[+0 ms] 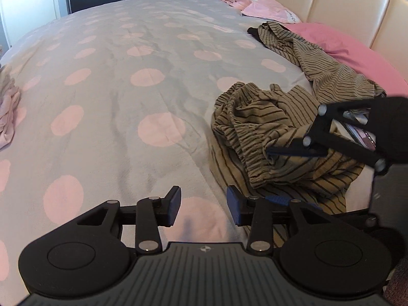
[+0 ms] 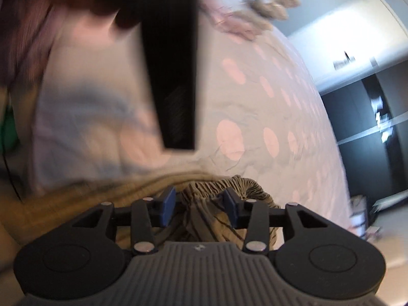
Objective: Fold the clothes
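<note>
Folding has not begun, judging by the cloth: the striped olive garment (image 1: 278, 132) lies crumpled in a heap on the near-right part of the polka-dot bedspread (image 1: 142, 76), its gathered elastic waistband (image 1: 244, 150) bunched toward the near-left of the pile, no edge squared and no crease laid. Spreading it flat and every fold are left to do. A second striped piece (image 1: 301, 51), or a trailing part of the same one (cannot tell which), runs far-right toward the pink pillow (image 1: 344, 46) at the headboard (image 1: 344, 2). Long axis of the cloth as it lies: roughly near-left to far-right, waistband end nearest the grippers. Left gripper (image 1: 204, 205) hovers over the bedspread just left of the heap, jaws apart, nothing between them. Right gripper (image 2: 200, 205) sits at the waistband ruffle (image 2: 229, 186), jaws spread with cloth between the pads; they do not appear to pinch it yet. A pale garment (image 1: 7, 112) lies at the far-left edge, well apart from the heap.
</note>
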A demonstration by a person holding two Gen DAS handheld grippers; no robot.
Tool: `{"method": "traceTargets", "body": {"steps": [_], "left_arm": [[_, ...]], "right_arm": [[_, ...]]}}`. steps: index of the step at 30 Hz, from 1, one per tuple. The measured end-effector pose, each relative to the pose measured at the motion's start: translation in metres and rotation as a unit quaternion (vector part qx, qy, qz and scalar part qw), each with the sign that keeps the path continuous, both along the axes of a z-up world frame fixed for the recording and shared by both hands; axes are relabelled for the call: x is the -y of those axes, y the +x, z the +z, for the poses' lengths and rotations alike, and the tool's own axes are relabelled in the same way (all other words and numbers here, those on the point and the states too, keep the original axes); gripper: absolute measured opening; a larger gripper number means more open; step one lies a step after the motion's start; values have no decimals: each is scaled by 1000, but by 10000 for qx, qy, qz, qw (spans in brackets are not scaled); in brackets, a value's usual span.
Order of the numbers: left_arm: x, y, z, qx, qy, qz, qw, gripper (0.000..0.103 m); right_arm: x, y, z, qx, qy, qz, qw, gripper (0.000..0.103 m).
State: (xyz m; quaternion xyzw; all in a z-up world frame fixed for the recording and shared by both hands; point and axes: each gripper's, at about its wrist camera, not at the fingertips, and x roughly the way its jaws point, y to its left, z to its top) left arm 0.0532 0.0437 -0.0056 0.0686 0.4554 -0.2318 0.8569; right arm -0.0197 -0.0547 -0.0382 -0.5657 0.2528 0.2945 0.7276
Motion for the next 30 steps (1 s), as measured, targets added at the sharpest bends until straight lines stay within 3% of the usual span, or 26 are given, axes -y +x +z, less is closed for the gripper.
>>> {"method": "traceTargets", "body": {"steps": [1,2,6,10,16,22,30], "left_arm": [[-2,1,0,-8,-18,27,10000,37],[-4,1,1,-12,-45,42,10000,37],[-6,-1,2,12,-64,54,10000,37],[-4,-3,2,22,-26,6,10000,37],[4,-2,3,54,31,-35,10000,37],[22,6,2,49,116,-196,9997,37],[50,45,9,69,48,-295,9995,40]], "right_arm": [[0,0,-7,100,-199,57,9997,38],[2,0,-11,183,-316,104,9993,24],[15,1,1,269,-129,-120,9995,13],[35,1,39,79,530,-622,9966,9],[92,7,93,-269,1219,-1563,9798,7],[154,16,96,-322,1349,-2388,9611,6],[222,39,73,-483,1186,-3206,9385,6]]}}
